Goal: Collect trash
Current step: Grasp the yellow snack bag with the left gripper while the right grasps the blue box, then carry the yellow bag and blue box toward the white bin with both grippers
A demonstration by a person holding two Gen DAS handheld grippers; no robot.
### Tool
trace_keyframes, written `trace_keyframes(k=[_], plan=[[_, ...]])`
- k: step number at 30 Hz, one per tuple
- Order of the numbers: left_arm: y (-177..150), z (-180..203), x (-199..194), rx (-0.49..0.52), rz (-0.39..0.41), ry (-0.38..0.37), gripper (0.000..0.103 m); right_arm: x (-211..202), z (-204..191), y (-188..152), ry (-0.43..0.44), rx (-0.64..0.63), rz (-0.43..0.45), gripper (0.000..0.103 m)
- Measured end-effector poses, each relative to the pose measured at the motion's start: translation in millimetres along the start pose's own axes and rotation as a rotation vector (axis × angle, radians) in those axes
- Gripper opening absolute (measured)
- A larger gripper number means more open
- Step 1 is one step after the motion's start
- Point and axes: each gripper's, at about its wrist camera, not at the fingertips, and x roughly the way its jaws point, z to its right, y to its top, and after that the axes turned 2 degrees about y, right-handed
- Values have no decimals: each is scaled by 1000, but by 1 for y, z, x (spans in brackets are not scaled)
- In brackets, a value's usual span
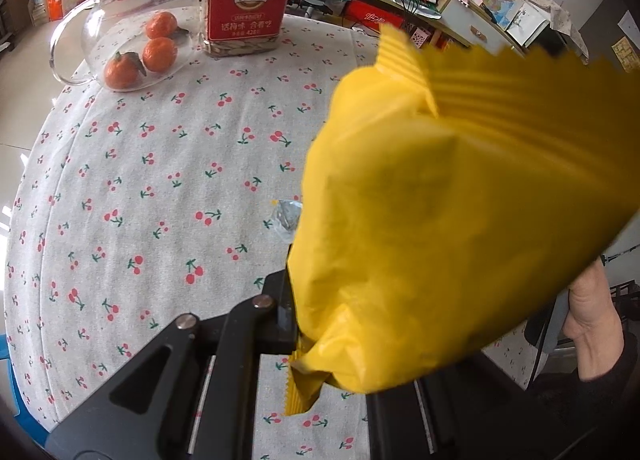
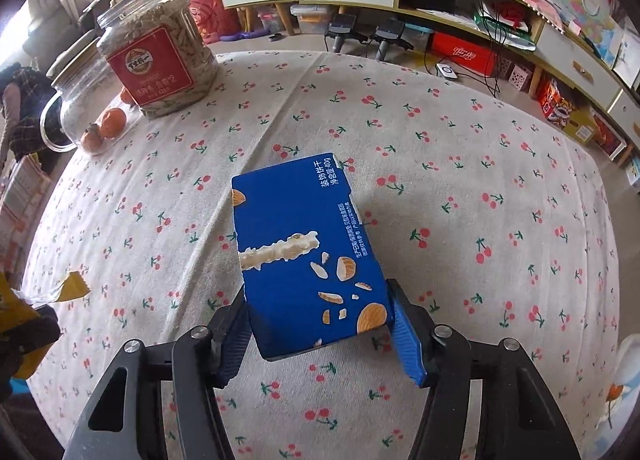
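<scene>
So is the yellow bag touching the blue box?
Apart. The right wrist view shows the yellow bag far left of the blue box, bare tablecloth between.

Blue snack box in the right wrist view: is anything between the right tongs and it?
Nothing visible. The blue snack box already sits between the right tongs, whose blue fingers flank its near end on the cherry-print tablecloth. The seed jar and glass teapot stand far off at the table's back.
</scene>
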Motion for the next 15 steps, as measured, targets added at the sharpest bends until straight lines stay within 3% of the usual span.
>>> trace_keyframes(k=[15], plan=[[5,45,-4,72,34,-49,10,-81,42,-60,-4,120,22,63]])
